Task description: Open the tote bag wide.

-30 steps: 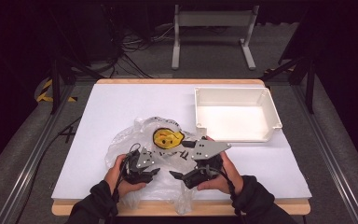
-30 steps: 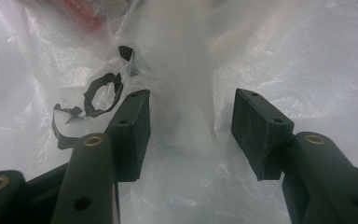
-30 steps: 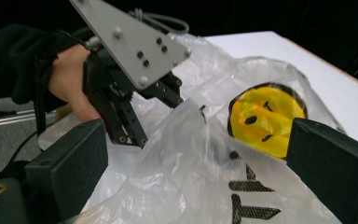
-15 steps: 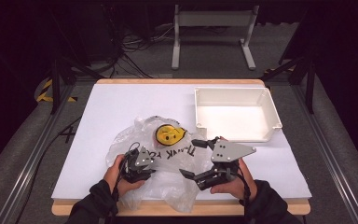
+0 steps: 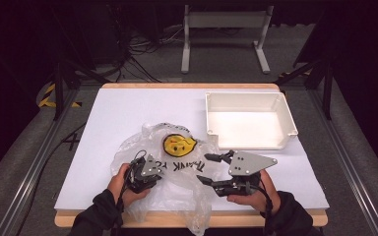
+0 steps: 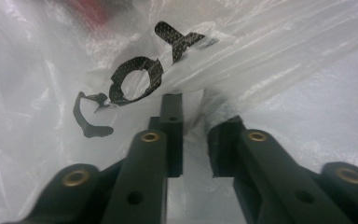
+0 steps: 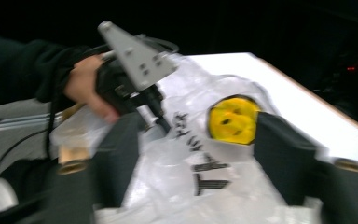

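Inspecting the bag-opening step: findings as follows.

Object: a thin, crumpled, translucent white plastic bag point(image 5: 177, 172) with black lettering and a round yellow smiley print point(image 5: 179, 144) lay on the near half of the white table top point(image 5: 128, 108), its lower end hanging over the near edge.

Left gripper: the left gripper point(image 5: 153, 169) sat at the bag's left side; in the left gripper view its jaws had just been closing and stood narrow, with a fold of film point(image 6: 193, 116) between the tips (pinched, as far as the view allowed).

Right gripper: the right gripper point(image 5: 207, 169) hovered over the bag's right side, jaws partway apart and just been closing; the right gripper view showed film lying below and between them, no pinch confirmed.

Container: an empty white rectangular plastic bin point(image 5: 248, 120) stood at the far right, just beyond the bag.

Step judged: seizing two layers to spread the bag.

Recommendation: the left hold was to be kept firm and low; the right jaws needed to take one layer only, close to the mouth.

Risk: thin film was likely to slip or tear under a sharp pull.
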Action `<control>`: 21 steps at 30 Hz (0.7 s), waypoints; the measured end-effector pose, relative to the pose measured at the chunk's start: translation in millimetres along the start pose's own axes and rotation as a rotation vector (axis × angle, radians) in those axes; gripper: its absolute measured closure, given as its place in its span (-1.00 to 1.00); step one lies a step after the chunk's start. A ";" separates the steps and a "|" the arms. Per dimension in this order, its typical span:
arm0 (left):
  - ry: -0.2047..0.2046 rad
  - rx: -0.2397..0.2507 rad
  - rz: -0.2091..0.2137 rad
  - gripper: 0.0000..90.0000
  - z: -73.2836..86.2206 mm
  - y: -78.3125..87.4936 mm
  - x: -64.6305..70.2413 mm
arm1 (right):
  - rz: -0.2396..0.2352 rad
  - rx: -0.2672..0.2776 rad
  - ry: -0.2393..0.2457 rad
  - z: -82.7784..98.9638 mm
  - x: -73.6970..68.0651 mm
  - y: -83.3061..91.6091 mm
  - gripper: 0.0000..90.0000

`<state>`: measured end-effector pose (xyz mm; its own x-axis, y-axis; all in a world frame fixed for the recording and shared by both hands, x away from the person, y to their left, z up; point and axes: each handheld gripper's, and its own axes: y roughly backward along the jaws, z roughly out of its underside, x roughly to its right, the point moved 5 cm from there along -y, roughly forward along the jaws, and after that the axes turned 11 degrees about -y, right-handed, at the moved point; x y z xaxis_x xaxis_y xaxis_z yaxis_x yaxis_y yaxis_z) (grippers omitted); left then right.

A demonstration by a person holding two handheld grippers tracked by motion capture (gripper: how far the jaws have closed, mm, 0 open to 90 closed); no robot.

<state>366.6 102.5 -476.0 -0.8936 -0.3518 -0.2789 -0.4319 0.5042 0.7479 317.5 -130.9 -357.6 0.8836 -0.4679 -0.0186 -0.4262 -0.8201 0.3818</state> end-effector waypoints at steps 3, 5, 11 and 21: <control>-0.003 0.020 -0.011 0.90 -4.5 6.9 -4.6 | -0.021 -0.012 0.031 -2.9 -10.9 -0.8 0.09; -0.003 0.030 -0.017 0.95 -7.4 10.1 -7.9 | -0.050 -0.019 0.059 -5.6 -22.7 -2.8 0.24; 0.001 0.053 -0.041 0.95 -15.5 17.2 -14.9 | -0.115 -0.087 0.137 -3.3 -51.7 -23.1 0.57; 0.024 0.091 -0.070 0.93 -13.6 30.0 -26.0 | -0.029 -0.352 0.161 41.4 -27.3 -81.4 0.99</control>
<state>378.5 116.0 -438.2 -0.8581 -0.4067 -0.3133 -0.5035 0.5472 0.6687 320.0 -65.1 -426.4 0.9252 -0.3658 0.1008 -0.3331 -0.6559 0.6773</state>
